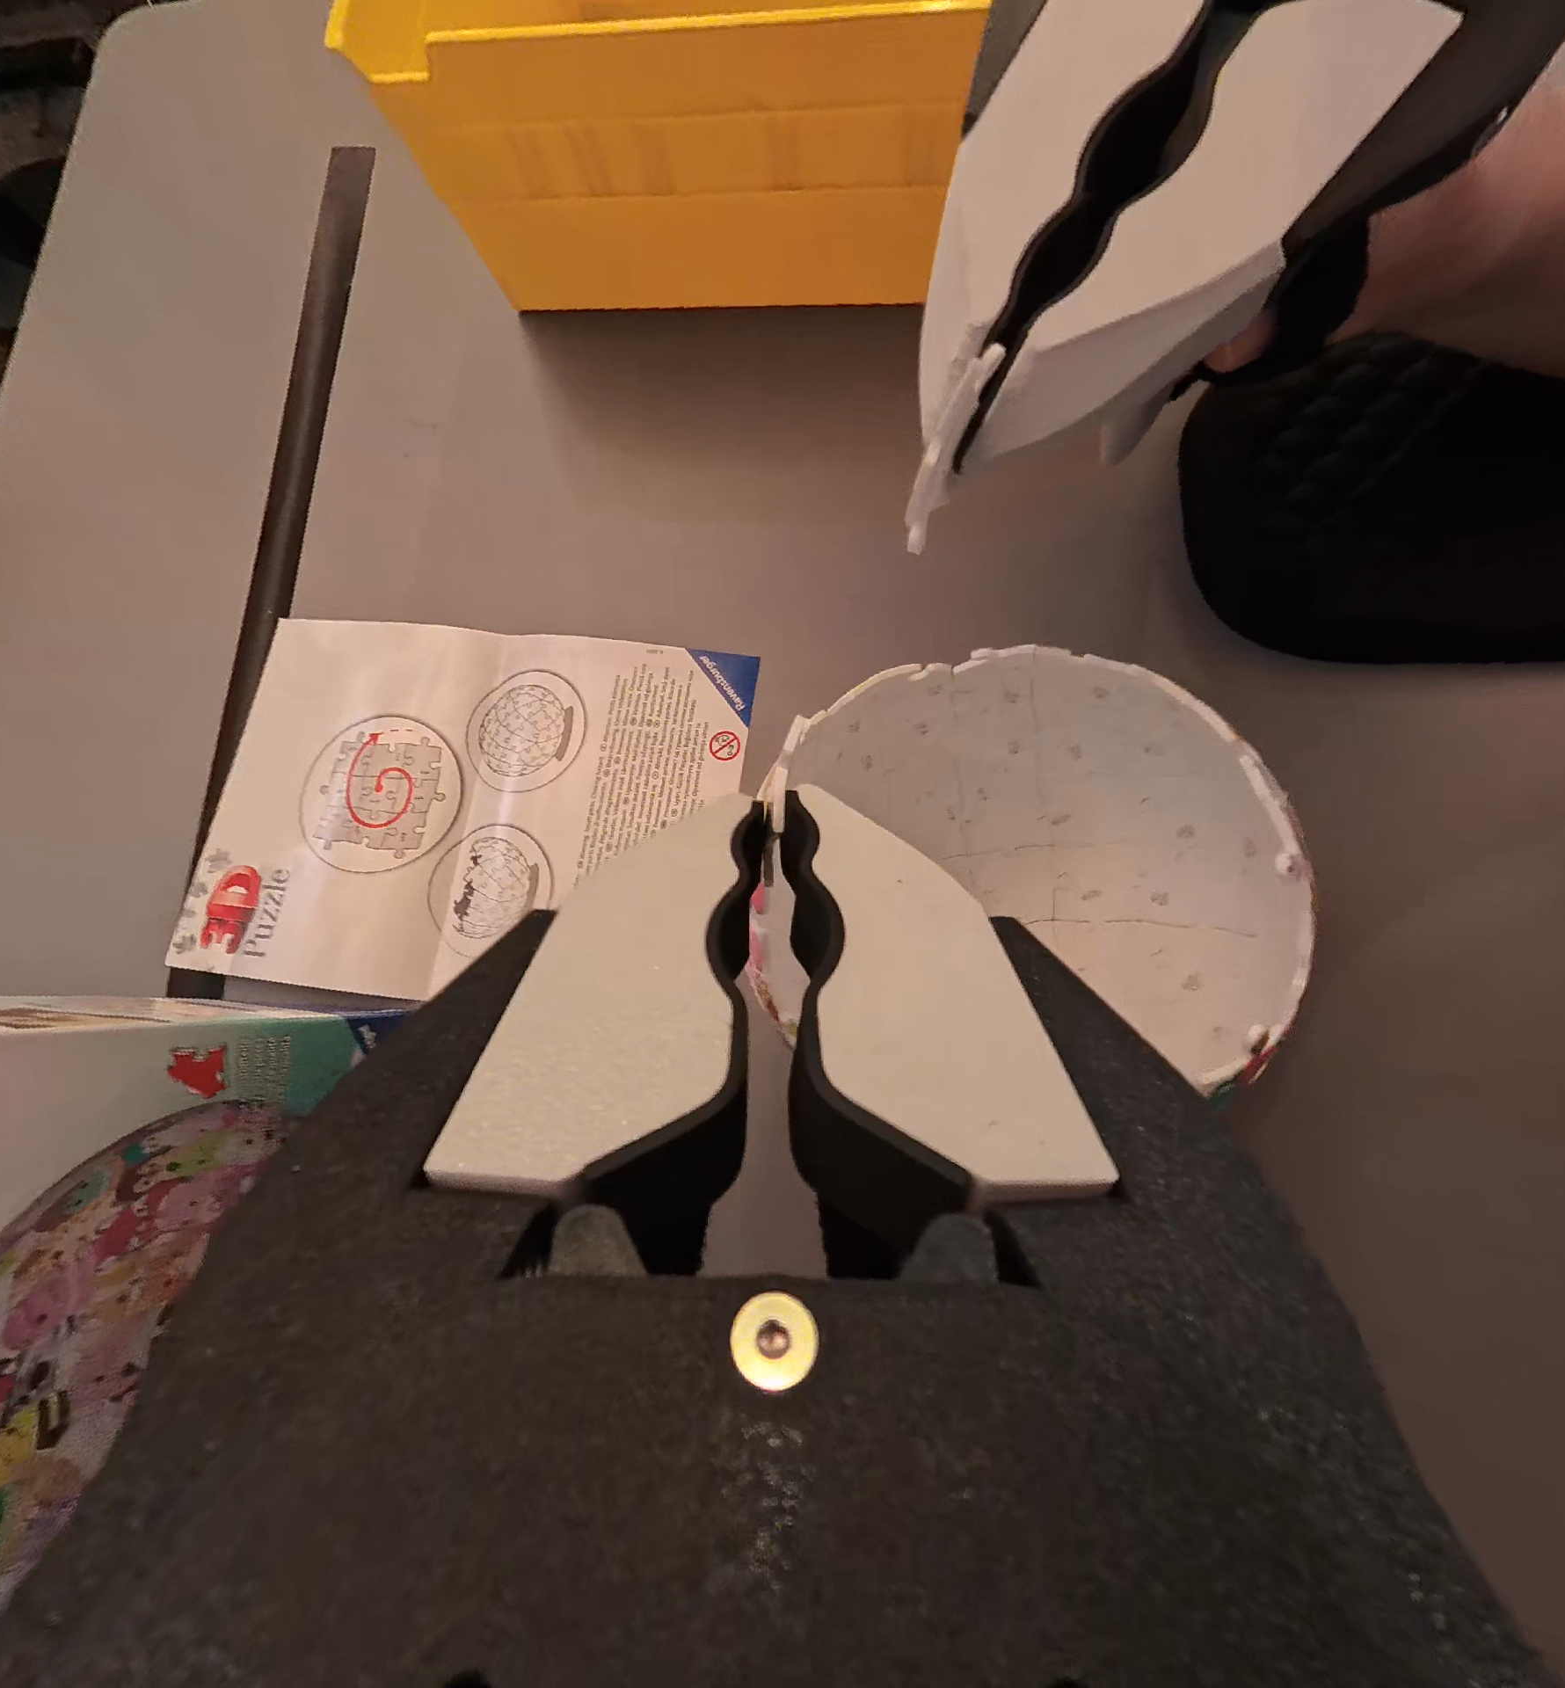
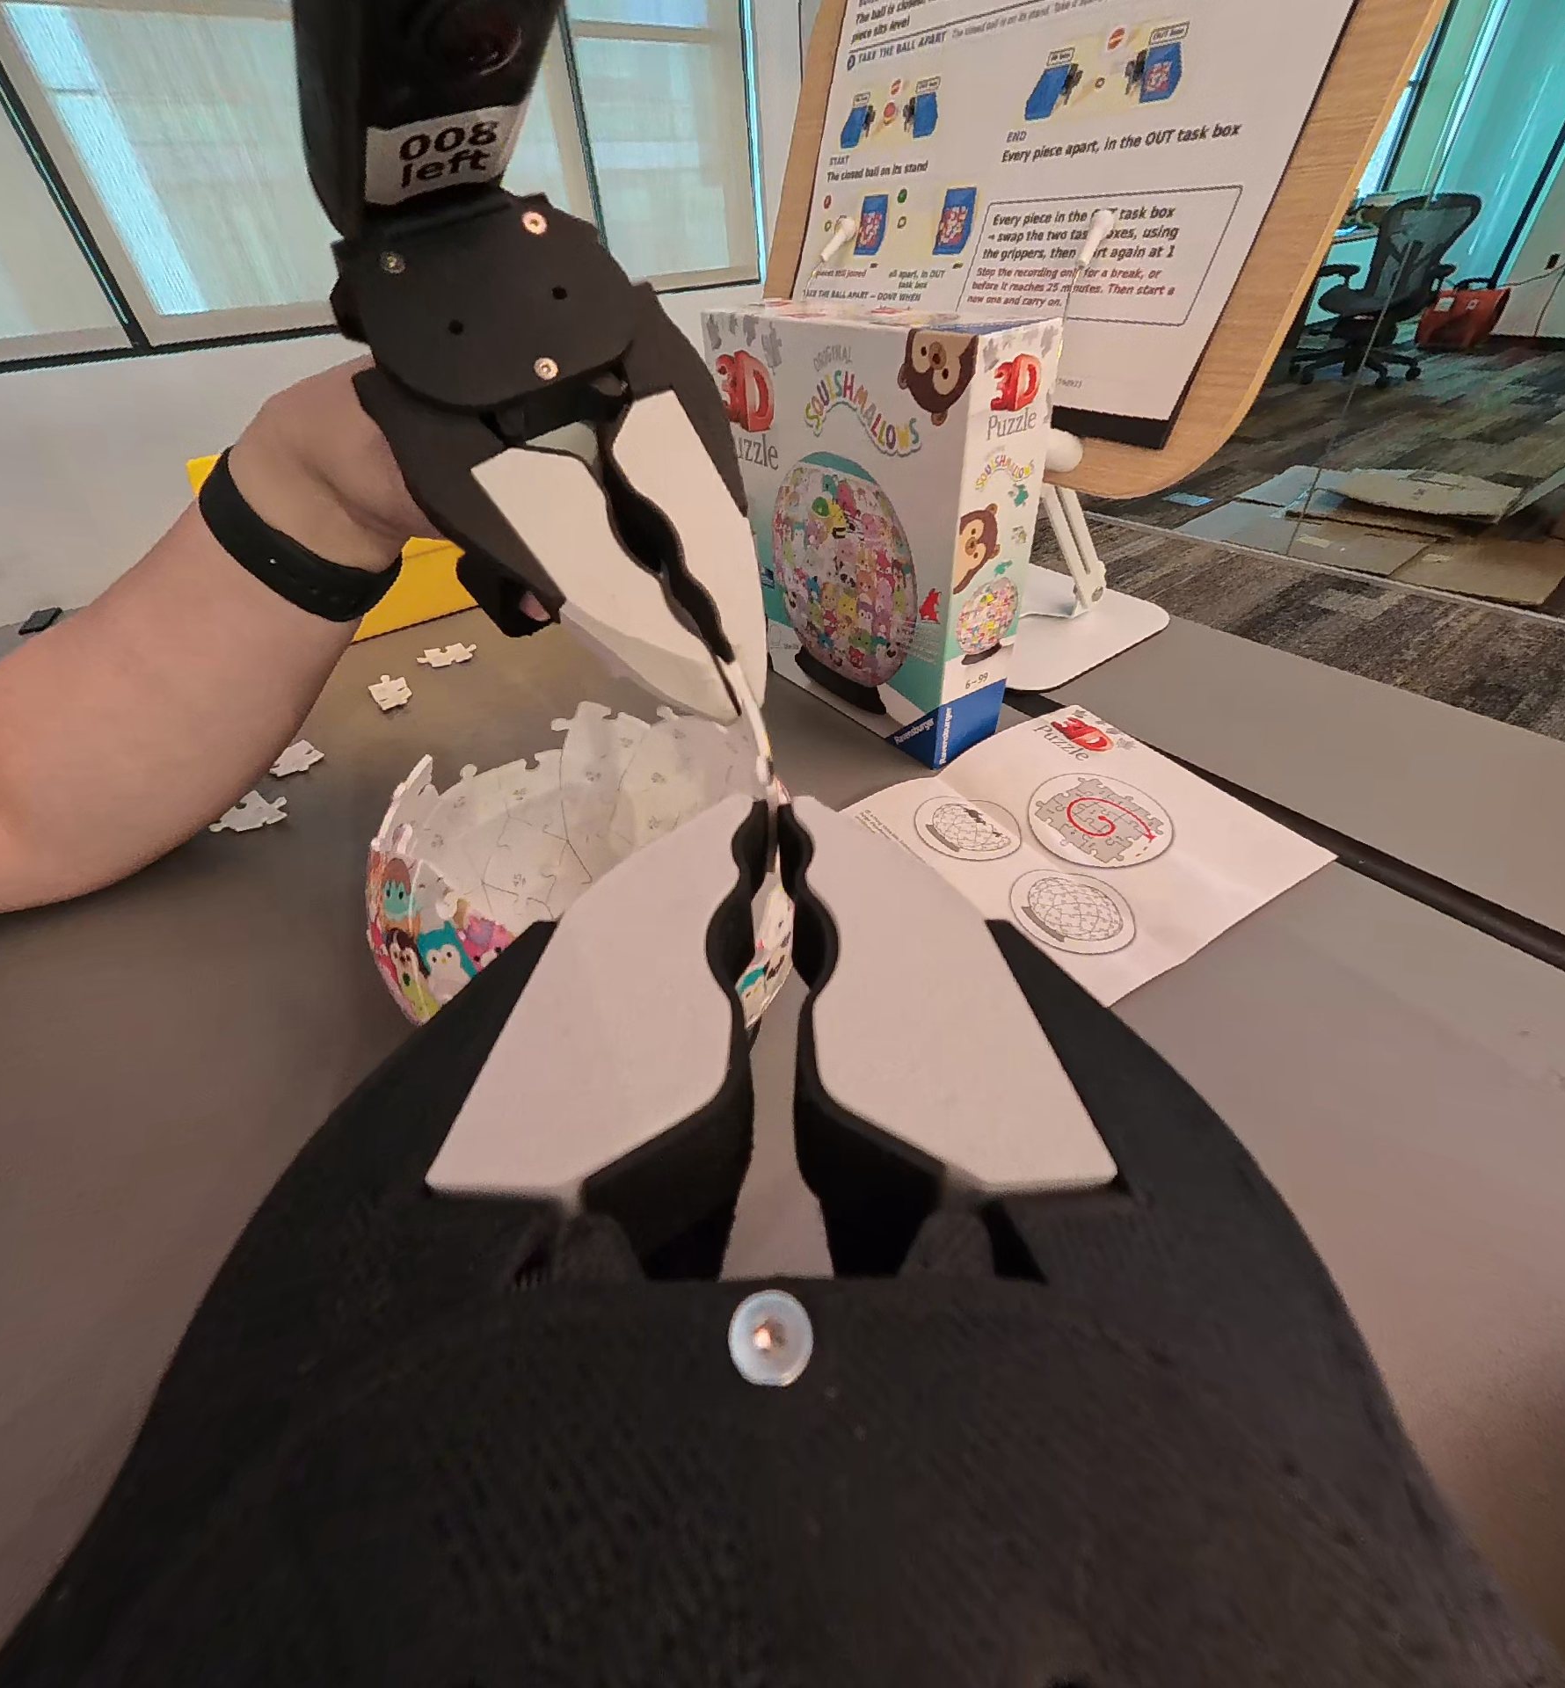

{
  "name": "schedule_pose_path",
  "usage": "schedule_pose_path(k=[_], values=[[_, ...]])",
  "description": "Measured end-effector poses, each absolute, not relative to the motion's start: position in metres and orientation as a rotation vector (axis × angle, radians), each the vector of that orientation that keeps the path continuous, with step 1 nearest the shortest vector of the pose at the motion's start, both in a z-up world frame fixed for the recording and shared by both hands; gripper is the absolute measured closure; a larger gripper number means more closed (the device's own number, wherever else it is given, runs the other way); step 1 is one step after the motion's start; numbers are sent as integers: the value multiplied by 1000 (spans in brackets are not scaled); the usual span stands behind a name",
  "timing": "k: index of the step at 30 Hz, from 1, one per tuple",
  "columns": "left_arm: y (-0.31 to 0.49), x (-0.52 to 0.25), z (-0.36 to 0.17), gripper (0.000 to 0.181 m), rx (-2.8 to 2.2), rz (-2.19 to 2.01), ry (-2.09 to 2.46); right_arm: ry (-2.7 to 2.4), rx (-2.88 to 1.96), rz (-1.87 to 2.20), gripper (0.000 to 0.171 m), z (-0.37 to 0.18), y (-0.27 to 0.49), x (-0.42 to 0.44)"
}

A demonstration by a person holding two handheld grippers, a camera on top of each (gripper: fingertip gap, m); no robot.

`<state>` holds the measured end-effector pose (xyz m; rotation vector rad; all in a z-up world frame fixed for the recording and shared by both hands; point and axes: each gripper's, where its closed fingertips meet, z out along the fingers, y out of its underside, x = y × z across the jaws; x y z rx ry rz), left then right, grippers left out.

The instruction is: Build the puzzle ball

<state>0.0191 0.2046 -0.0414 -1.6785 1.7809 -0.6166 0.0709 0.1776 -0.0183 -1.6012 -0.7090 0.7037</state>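
Left gripper (image 1: pixel 768 813) jaws pinched shut, right gripper (image 2: pixel 774 816) likewise

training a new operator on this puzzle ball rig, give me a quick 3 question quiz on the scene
1. True or false: the ball shell is closed all round.
2. What does the right gripper hold? A) a puzzle piece B) the leaflet C) nothing
3. Fill in: the left gripper pinches the shell's ____.

Key: 1 false; 2 A; 3 rim.
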Motion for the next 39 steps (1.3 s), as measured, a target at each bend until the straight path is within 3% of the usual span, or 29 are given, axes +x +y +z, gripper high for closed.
schedule_pose_path(k=[16, 31, 39], values=[[196, 22, -39, 178, -1903, -998, 1635, -744, -1639, 727, 168, -28, 176, 61], [194, 20, -40, 178, -2031, -1151, 1566, -940, -1588, 393, 168, -32, 172, 54], [194, 20, -40, 178, -2018, -1128, 1588, -870, -1700, 617, 168, -38, 172, 49]])
